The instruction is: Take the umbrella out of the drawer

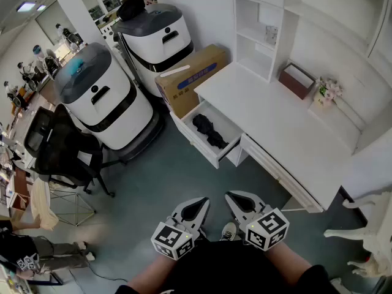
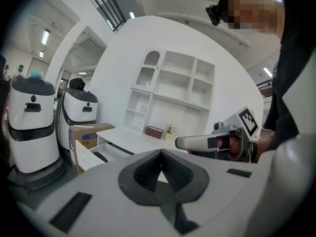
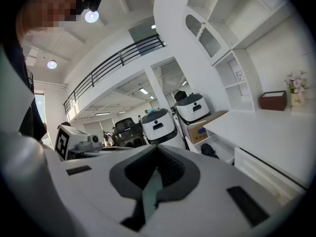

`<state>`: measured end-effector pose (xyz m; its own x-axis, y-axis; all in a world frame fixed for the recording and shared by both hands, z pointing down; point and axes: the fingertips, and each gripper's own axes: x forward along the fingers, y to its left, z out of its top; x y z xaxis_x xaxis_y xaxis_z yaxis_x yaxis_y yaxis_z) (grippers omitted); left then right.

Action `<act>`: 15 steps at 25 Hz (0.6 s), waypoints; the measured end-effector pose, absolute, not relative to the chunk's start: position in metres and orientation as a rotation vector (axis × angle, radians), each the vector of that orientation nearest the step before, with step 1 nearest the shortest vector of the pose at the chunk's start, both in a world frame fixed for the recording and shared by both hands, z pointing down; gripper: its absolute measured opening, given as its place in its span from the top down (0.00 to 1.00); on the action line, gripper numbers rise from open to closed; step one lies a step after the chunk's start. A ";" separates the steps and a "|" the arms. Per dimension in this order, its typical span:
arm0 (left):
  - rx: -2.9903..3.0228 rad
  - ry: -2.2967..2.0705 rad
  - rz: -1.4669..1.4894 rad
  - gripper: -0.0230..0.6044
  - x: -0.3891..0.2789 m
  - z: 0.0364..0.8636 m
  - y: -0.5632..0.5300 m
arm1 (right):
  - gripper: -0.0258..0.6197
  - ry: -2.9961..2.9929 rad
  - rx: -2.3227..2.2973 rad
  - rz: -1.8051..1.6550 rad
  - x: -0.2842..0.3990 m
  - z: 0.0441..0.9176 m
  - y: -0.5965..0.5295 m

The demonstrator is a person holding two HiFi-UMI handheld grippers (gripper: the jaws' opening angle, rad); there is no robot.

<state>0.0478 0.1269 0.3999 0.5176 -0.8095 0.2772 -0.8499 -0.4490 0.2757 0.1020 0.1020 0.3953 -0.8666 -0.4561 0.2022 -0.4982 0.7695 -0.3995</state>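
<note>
Our left gripper (image 1: pixel 204 199) and right gripper (image 1: pixel 230 195) are clenched, empty, far from the white desk (image 1: pixel 275 116) — the black folded umbrella (image 1: pixel 210 132) lies in its open drawer (image 1: pixel 193 141). Arriving unopened, we might push it deeper.

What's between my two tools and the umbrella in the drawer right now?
In the head view, only bare grey-green floor and the open white drawer's front panel separate the left tool and right tool from the folded black umbrella.

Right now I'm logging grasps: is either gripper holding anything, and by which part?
Nothing is held. The left gripper and right gripper both have their jaws together and empty; the umbrella lies untouched in the open drawer.
</note>
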 end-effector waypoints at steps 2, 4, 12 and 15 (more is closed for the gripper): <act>2.383 -1.369 0.146 0.97 0.047 0.399 0.128 | 0.96 -2.865 0.777 0.687 0.101 0.395 0.103; 2.382 -1.368 0.147 0.97 0.047 0.399 0.128 | 0.96 -2.868 0.776 0.688 0.101 0.394 0.103; 2.377 -1.351 0.159 0.97 0.047 0.404 0.120 | 0.96 -2.888 0.756 0.746 0.100 0.398 0.099; 2.375 -1.342 0.162 0.97 0.048 0.405 0.116 | 0.96 -2.882 0.761 0.760 0.102 0.399 0.095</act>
